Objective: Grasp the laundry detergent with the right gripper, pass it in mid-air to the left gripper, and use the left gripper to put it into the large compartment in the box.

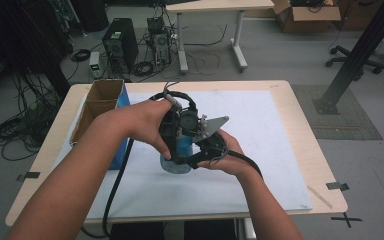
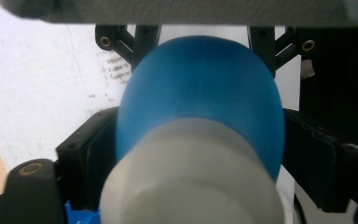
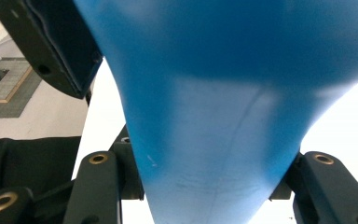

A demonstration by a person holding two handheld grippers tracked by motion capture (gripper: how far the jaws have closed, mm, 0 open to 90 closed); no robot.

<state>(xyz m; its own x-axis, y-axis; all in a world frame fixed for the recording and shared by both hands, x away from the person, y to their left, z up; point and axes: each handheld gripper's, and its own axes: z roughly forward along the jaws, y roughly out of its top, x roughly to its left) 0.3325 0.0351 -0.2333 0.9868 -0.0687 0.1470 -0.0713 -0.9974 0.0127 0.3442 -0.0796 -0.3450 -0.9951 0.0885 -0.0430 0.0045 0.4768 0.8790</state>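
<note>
A blue bulb-shaped bottle [image 1: 182, 146] with a frosted white cap [image 2: 191, 182] is held just above the white mat, between both hands. In the left gripper view my left gripper [image 2: 200, 135] has one black jaw on each side of the blue body [image 2: 200, 93], and both pads lie against it. My right gripper [image 3: 205, 186] is shut on the narrower part of the blue bottle [image 3: 214, 121]; its jaws also appear at the top of the left gripper view. From above, the left gripper [image 1: 176, 145] and the right gripper [image 1: 200, 152] sit close together around the bottle.
An open cardboard box [image 1: 100, 102] with a blue side stands at the table's left edge. A white mat [image 1: 265, 130] covers most of the wooden table [image 1: 305, 125]. Computer towers [image 1: 120, 42], cables and another table [image 1: 215, 7] stand on the floor beyond.
</note>
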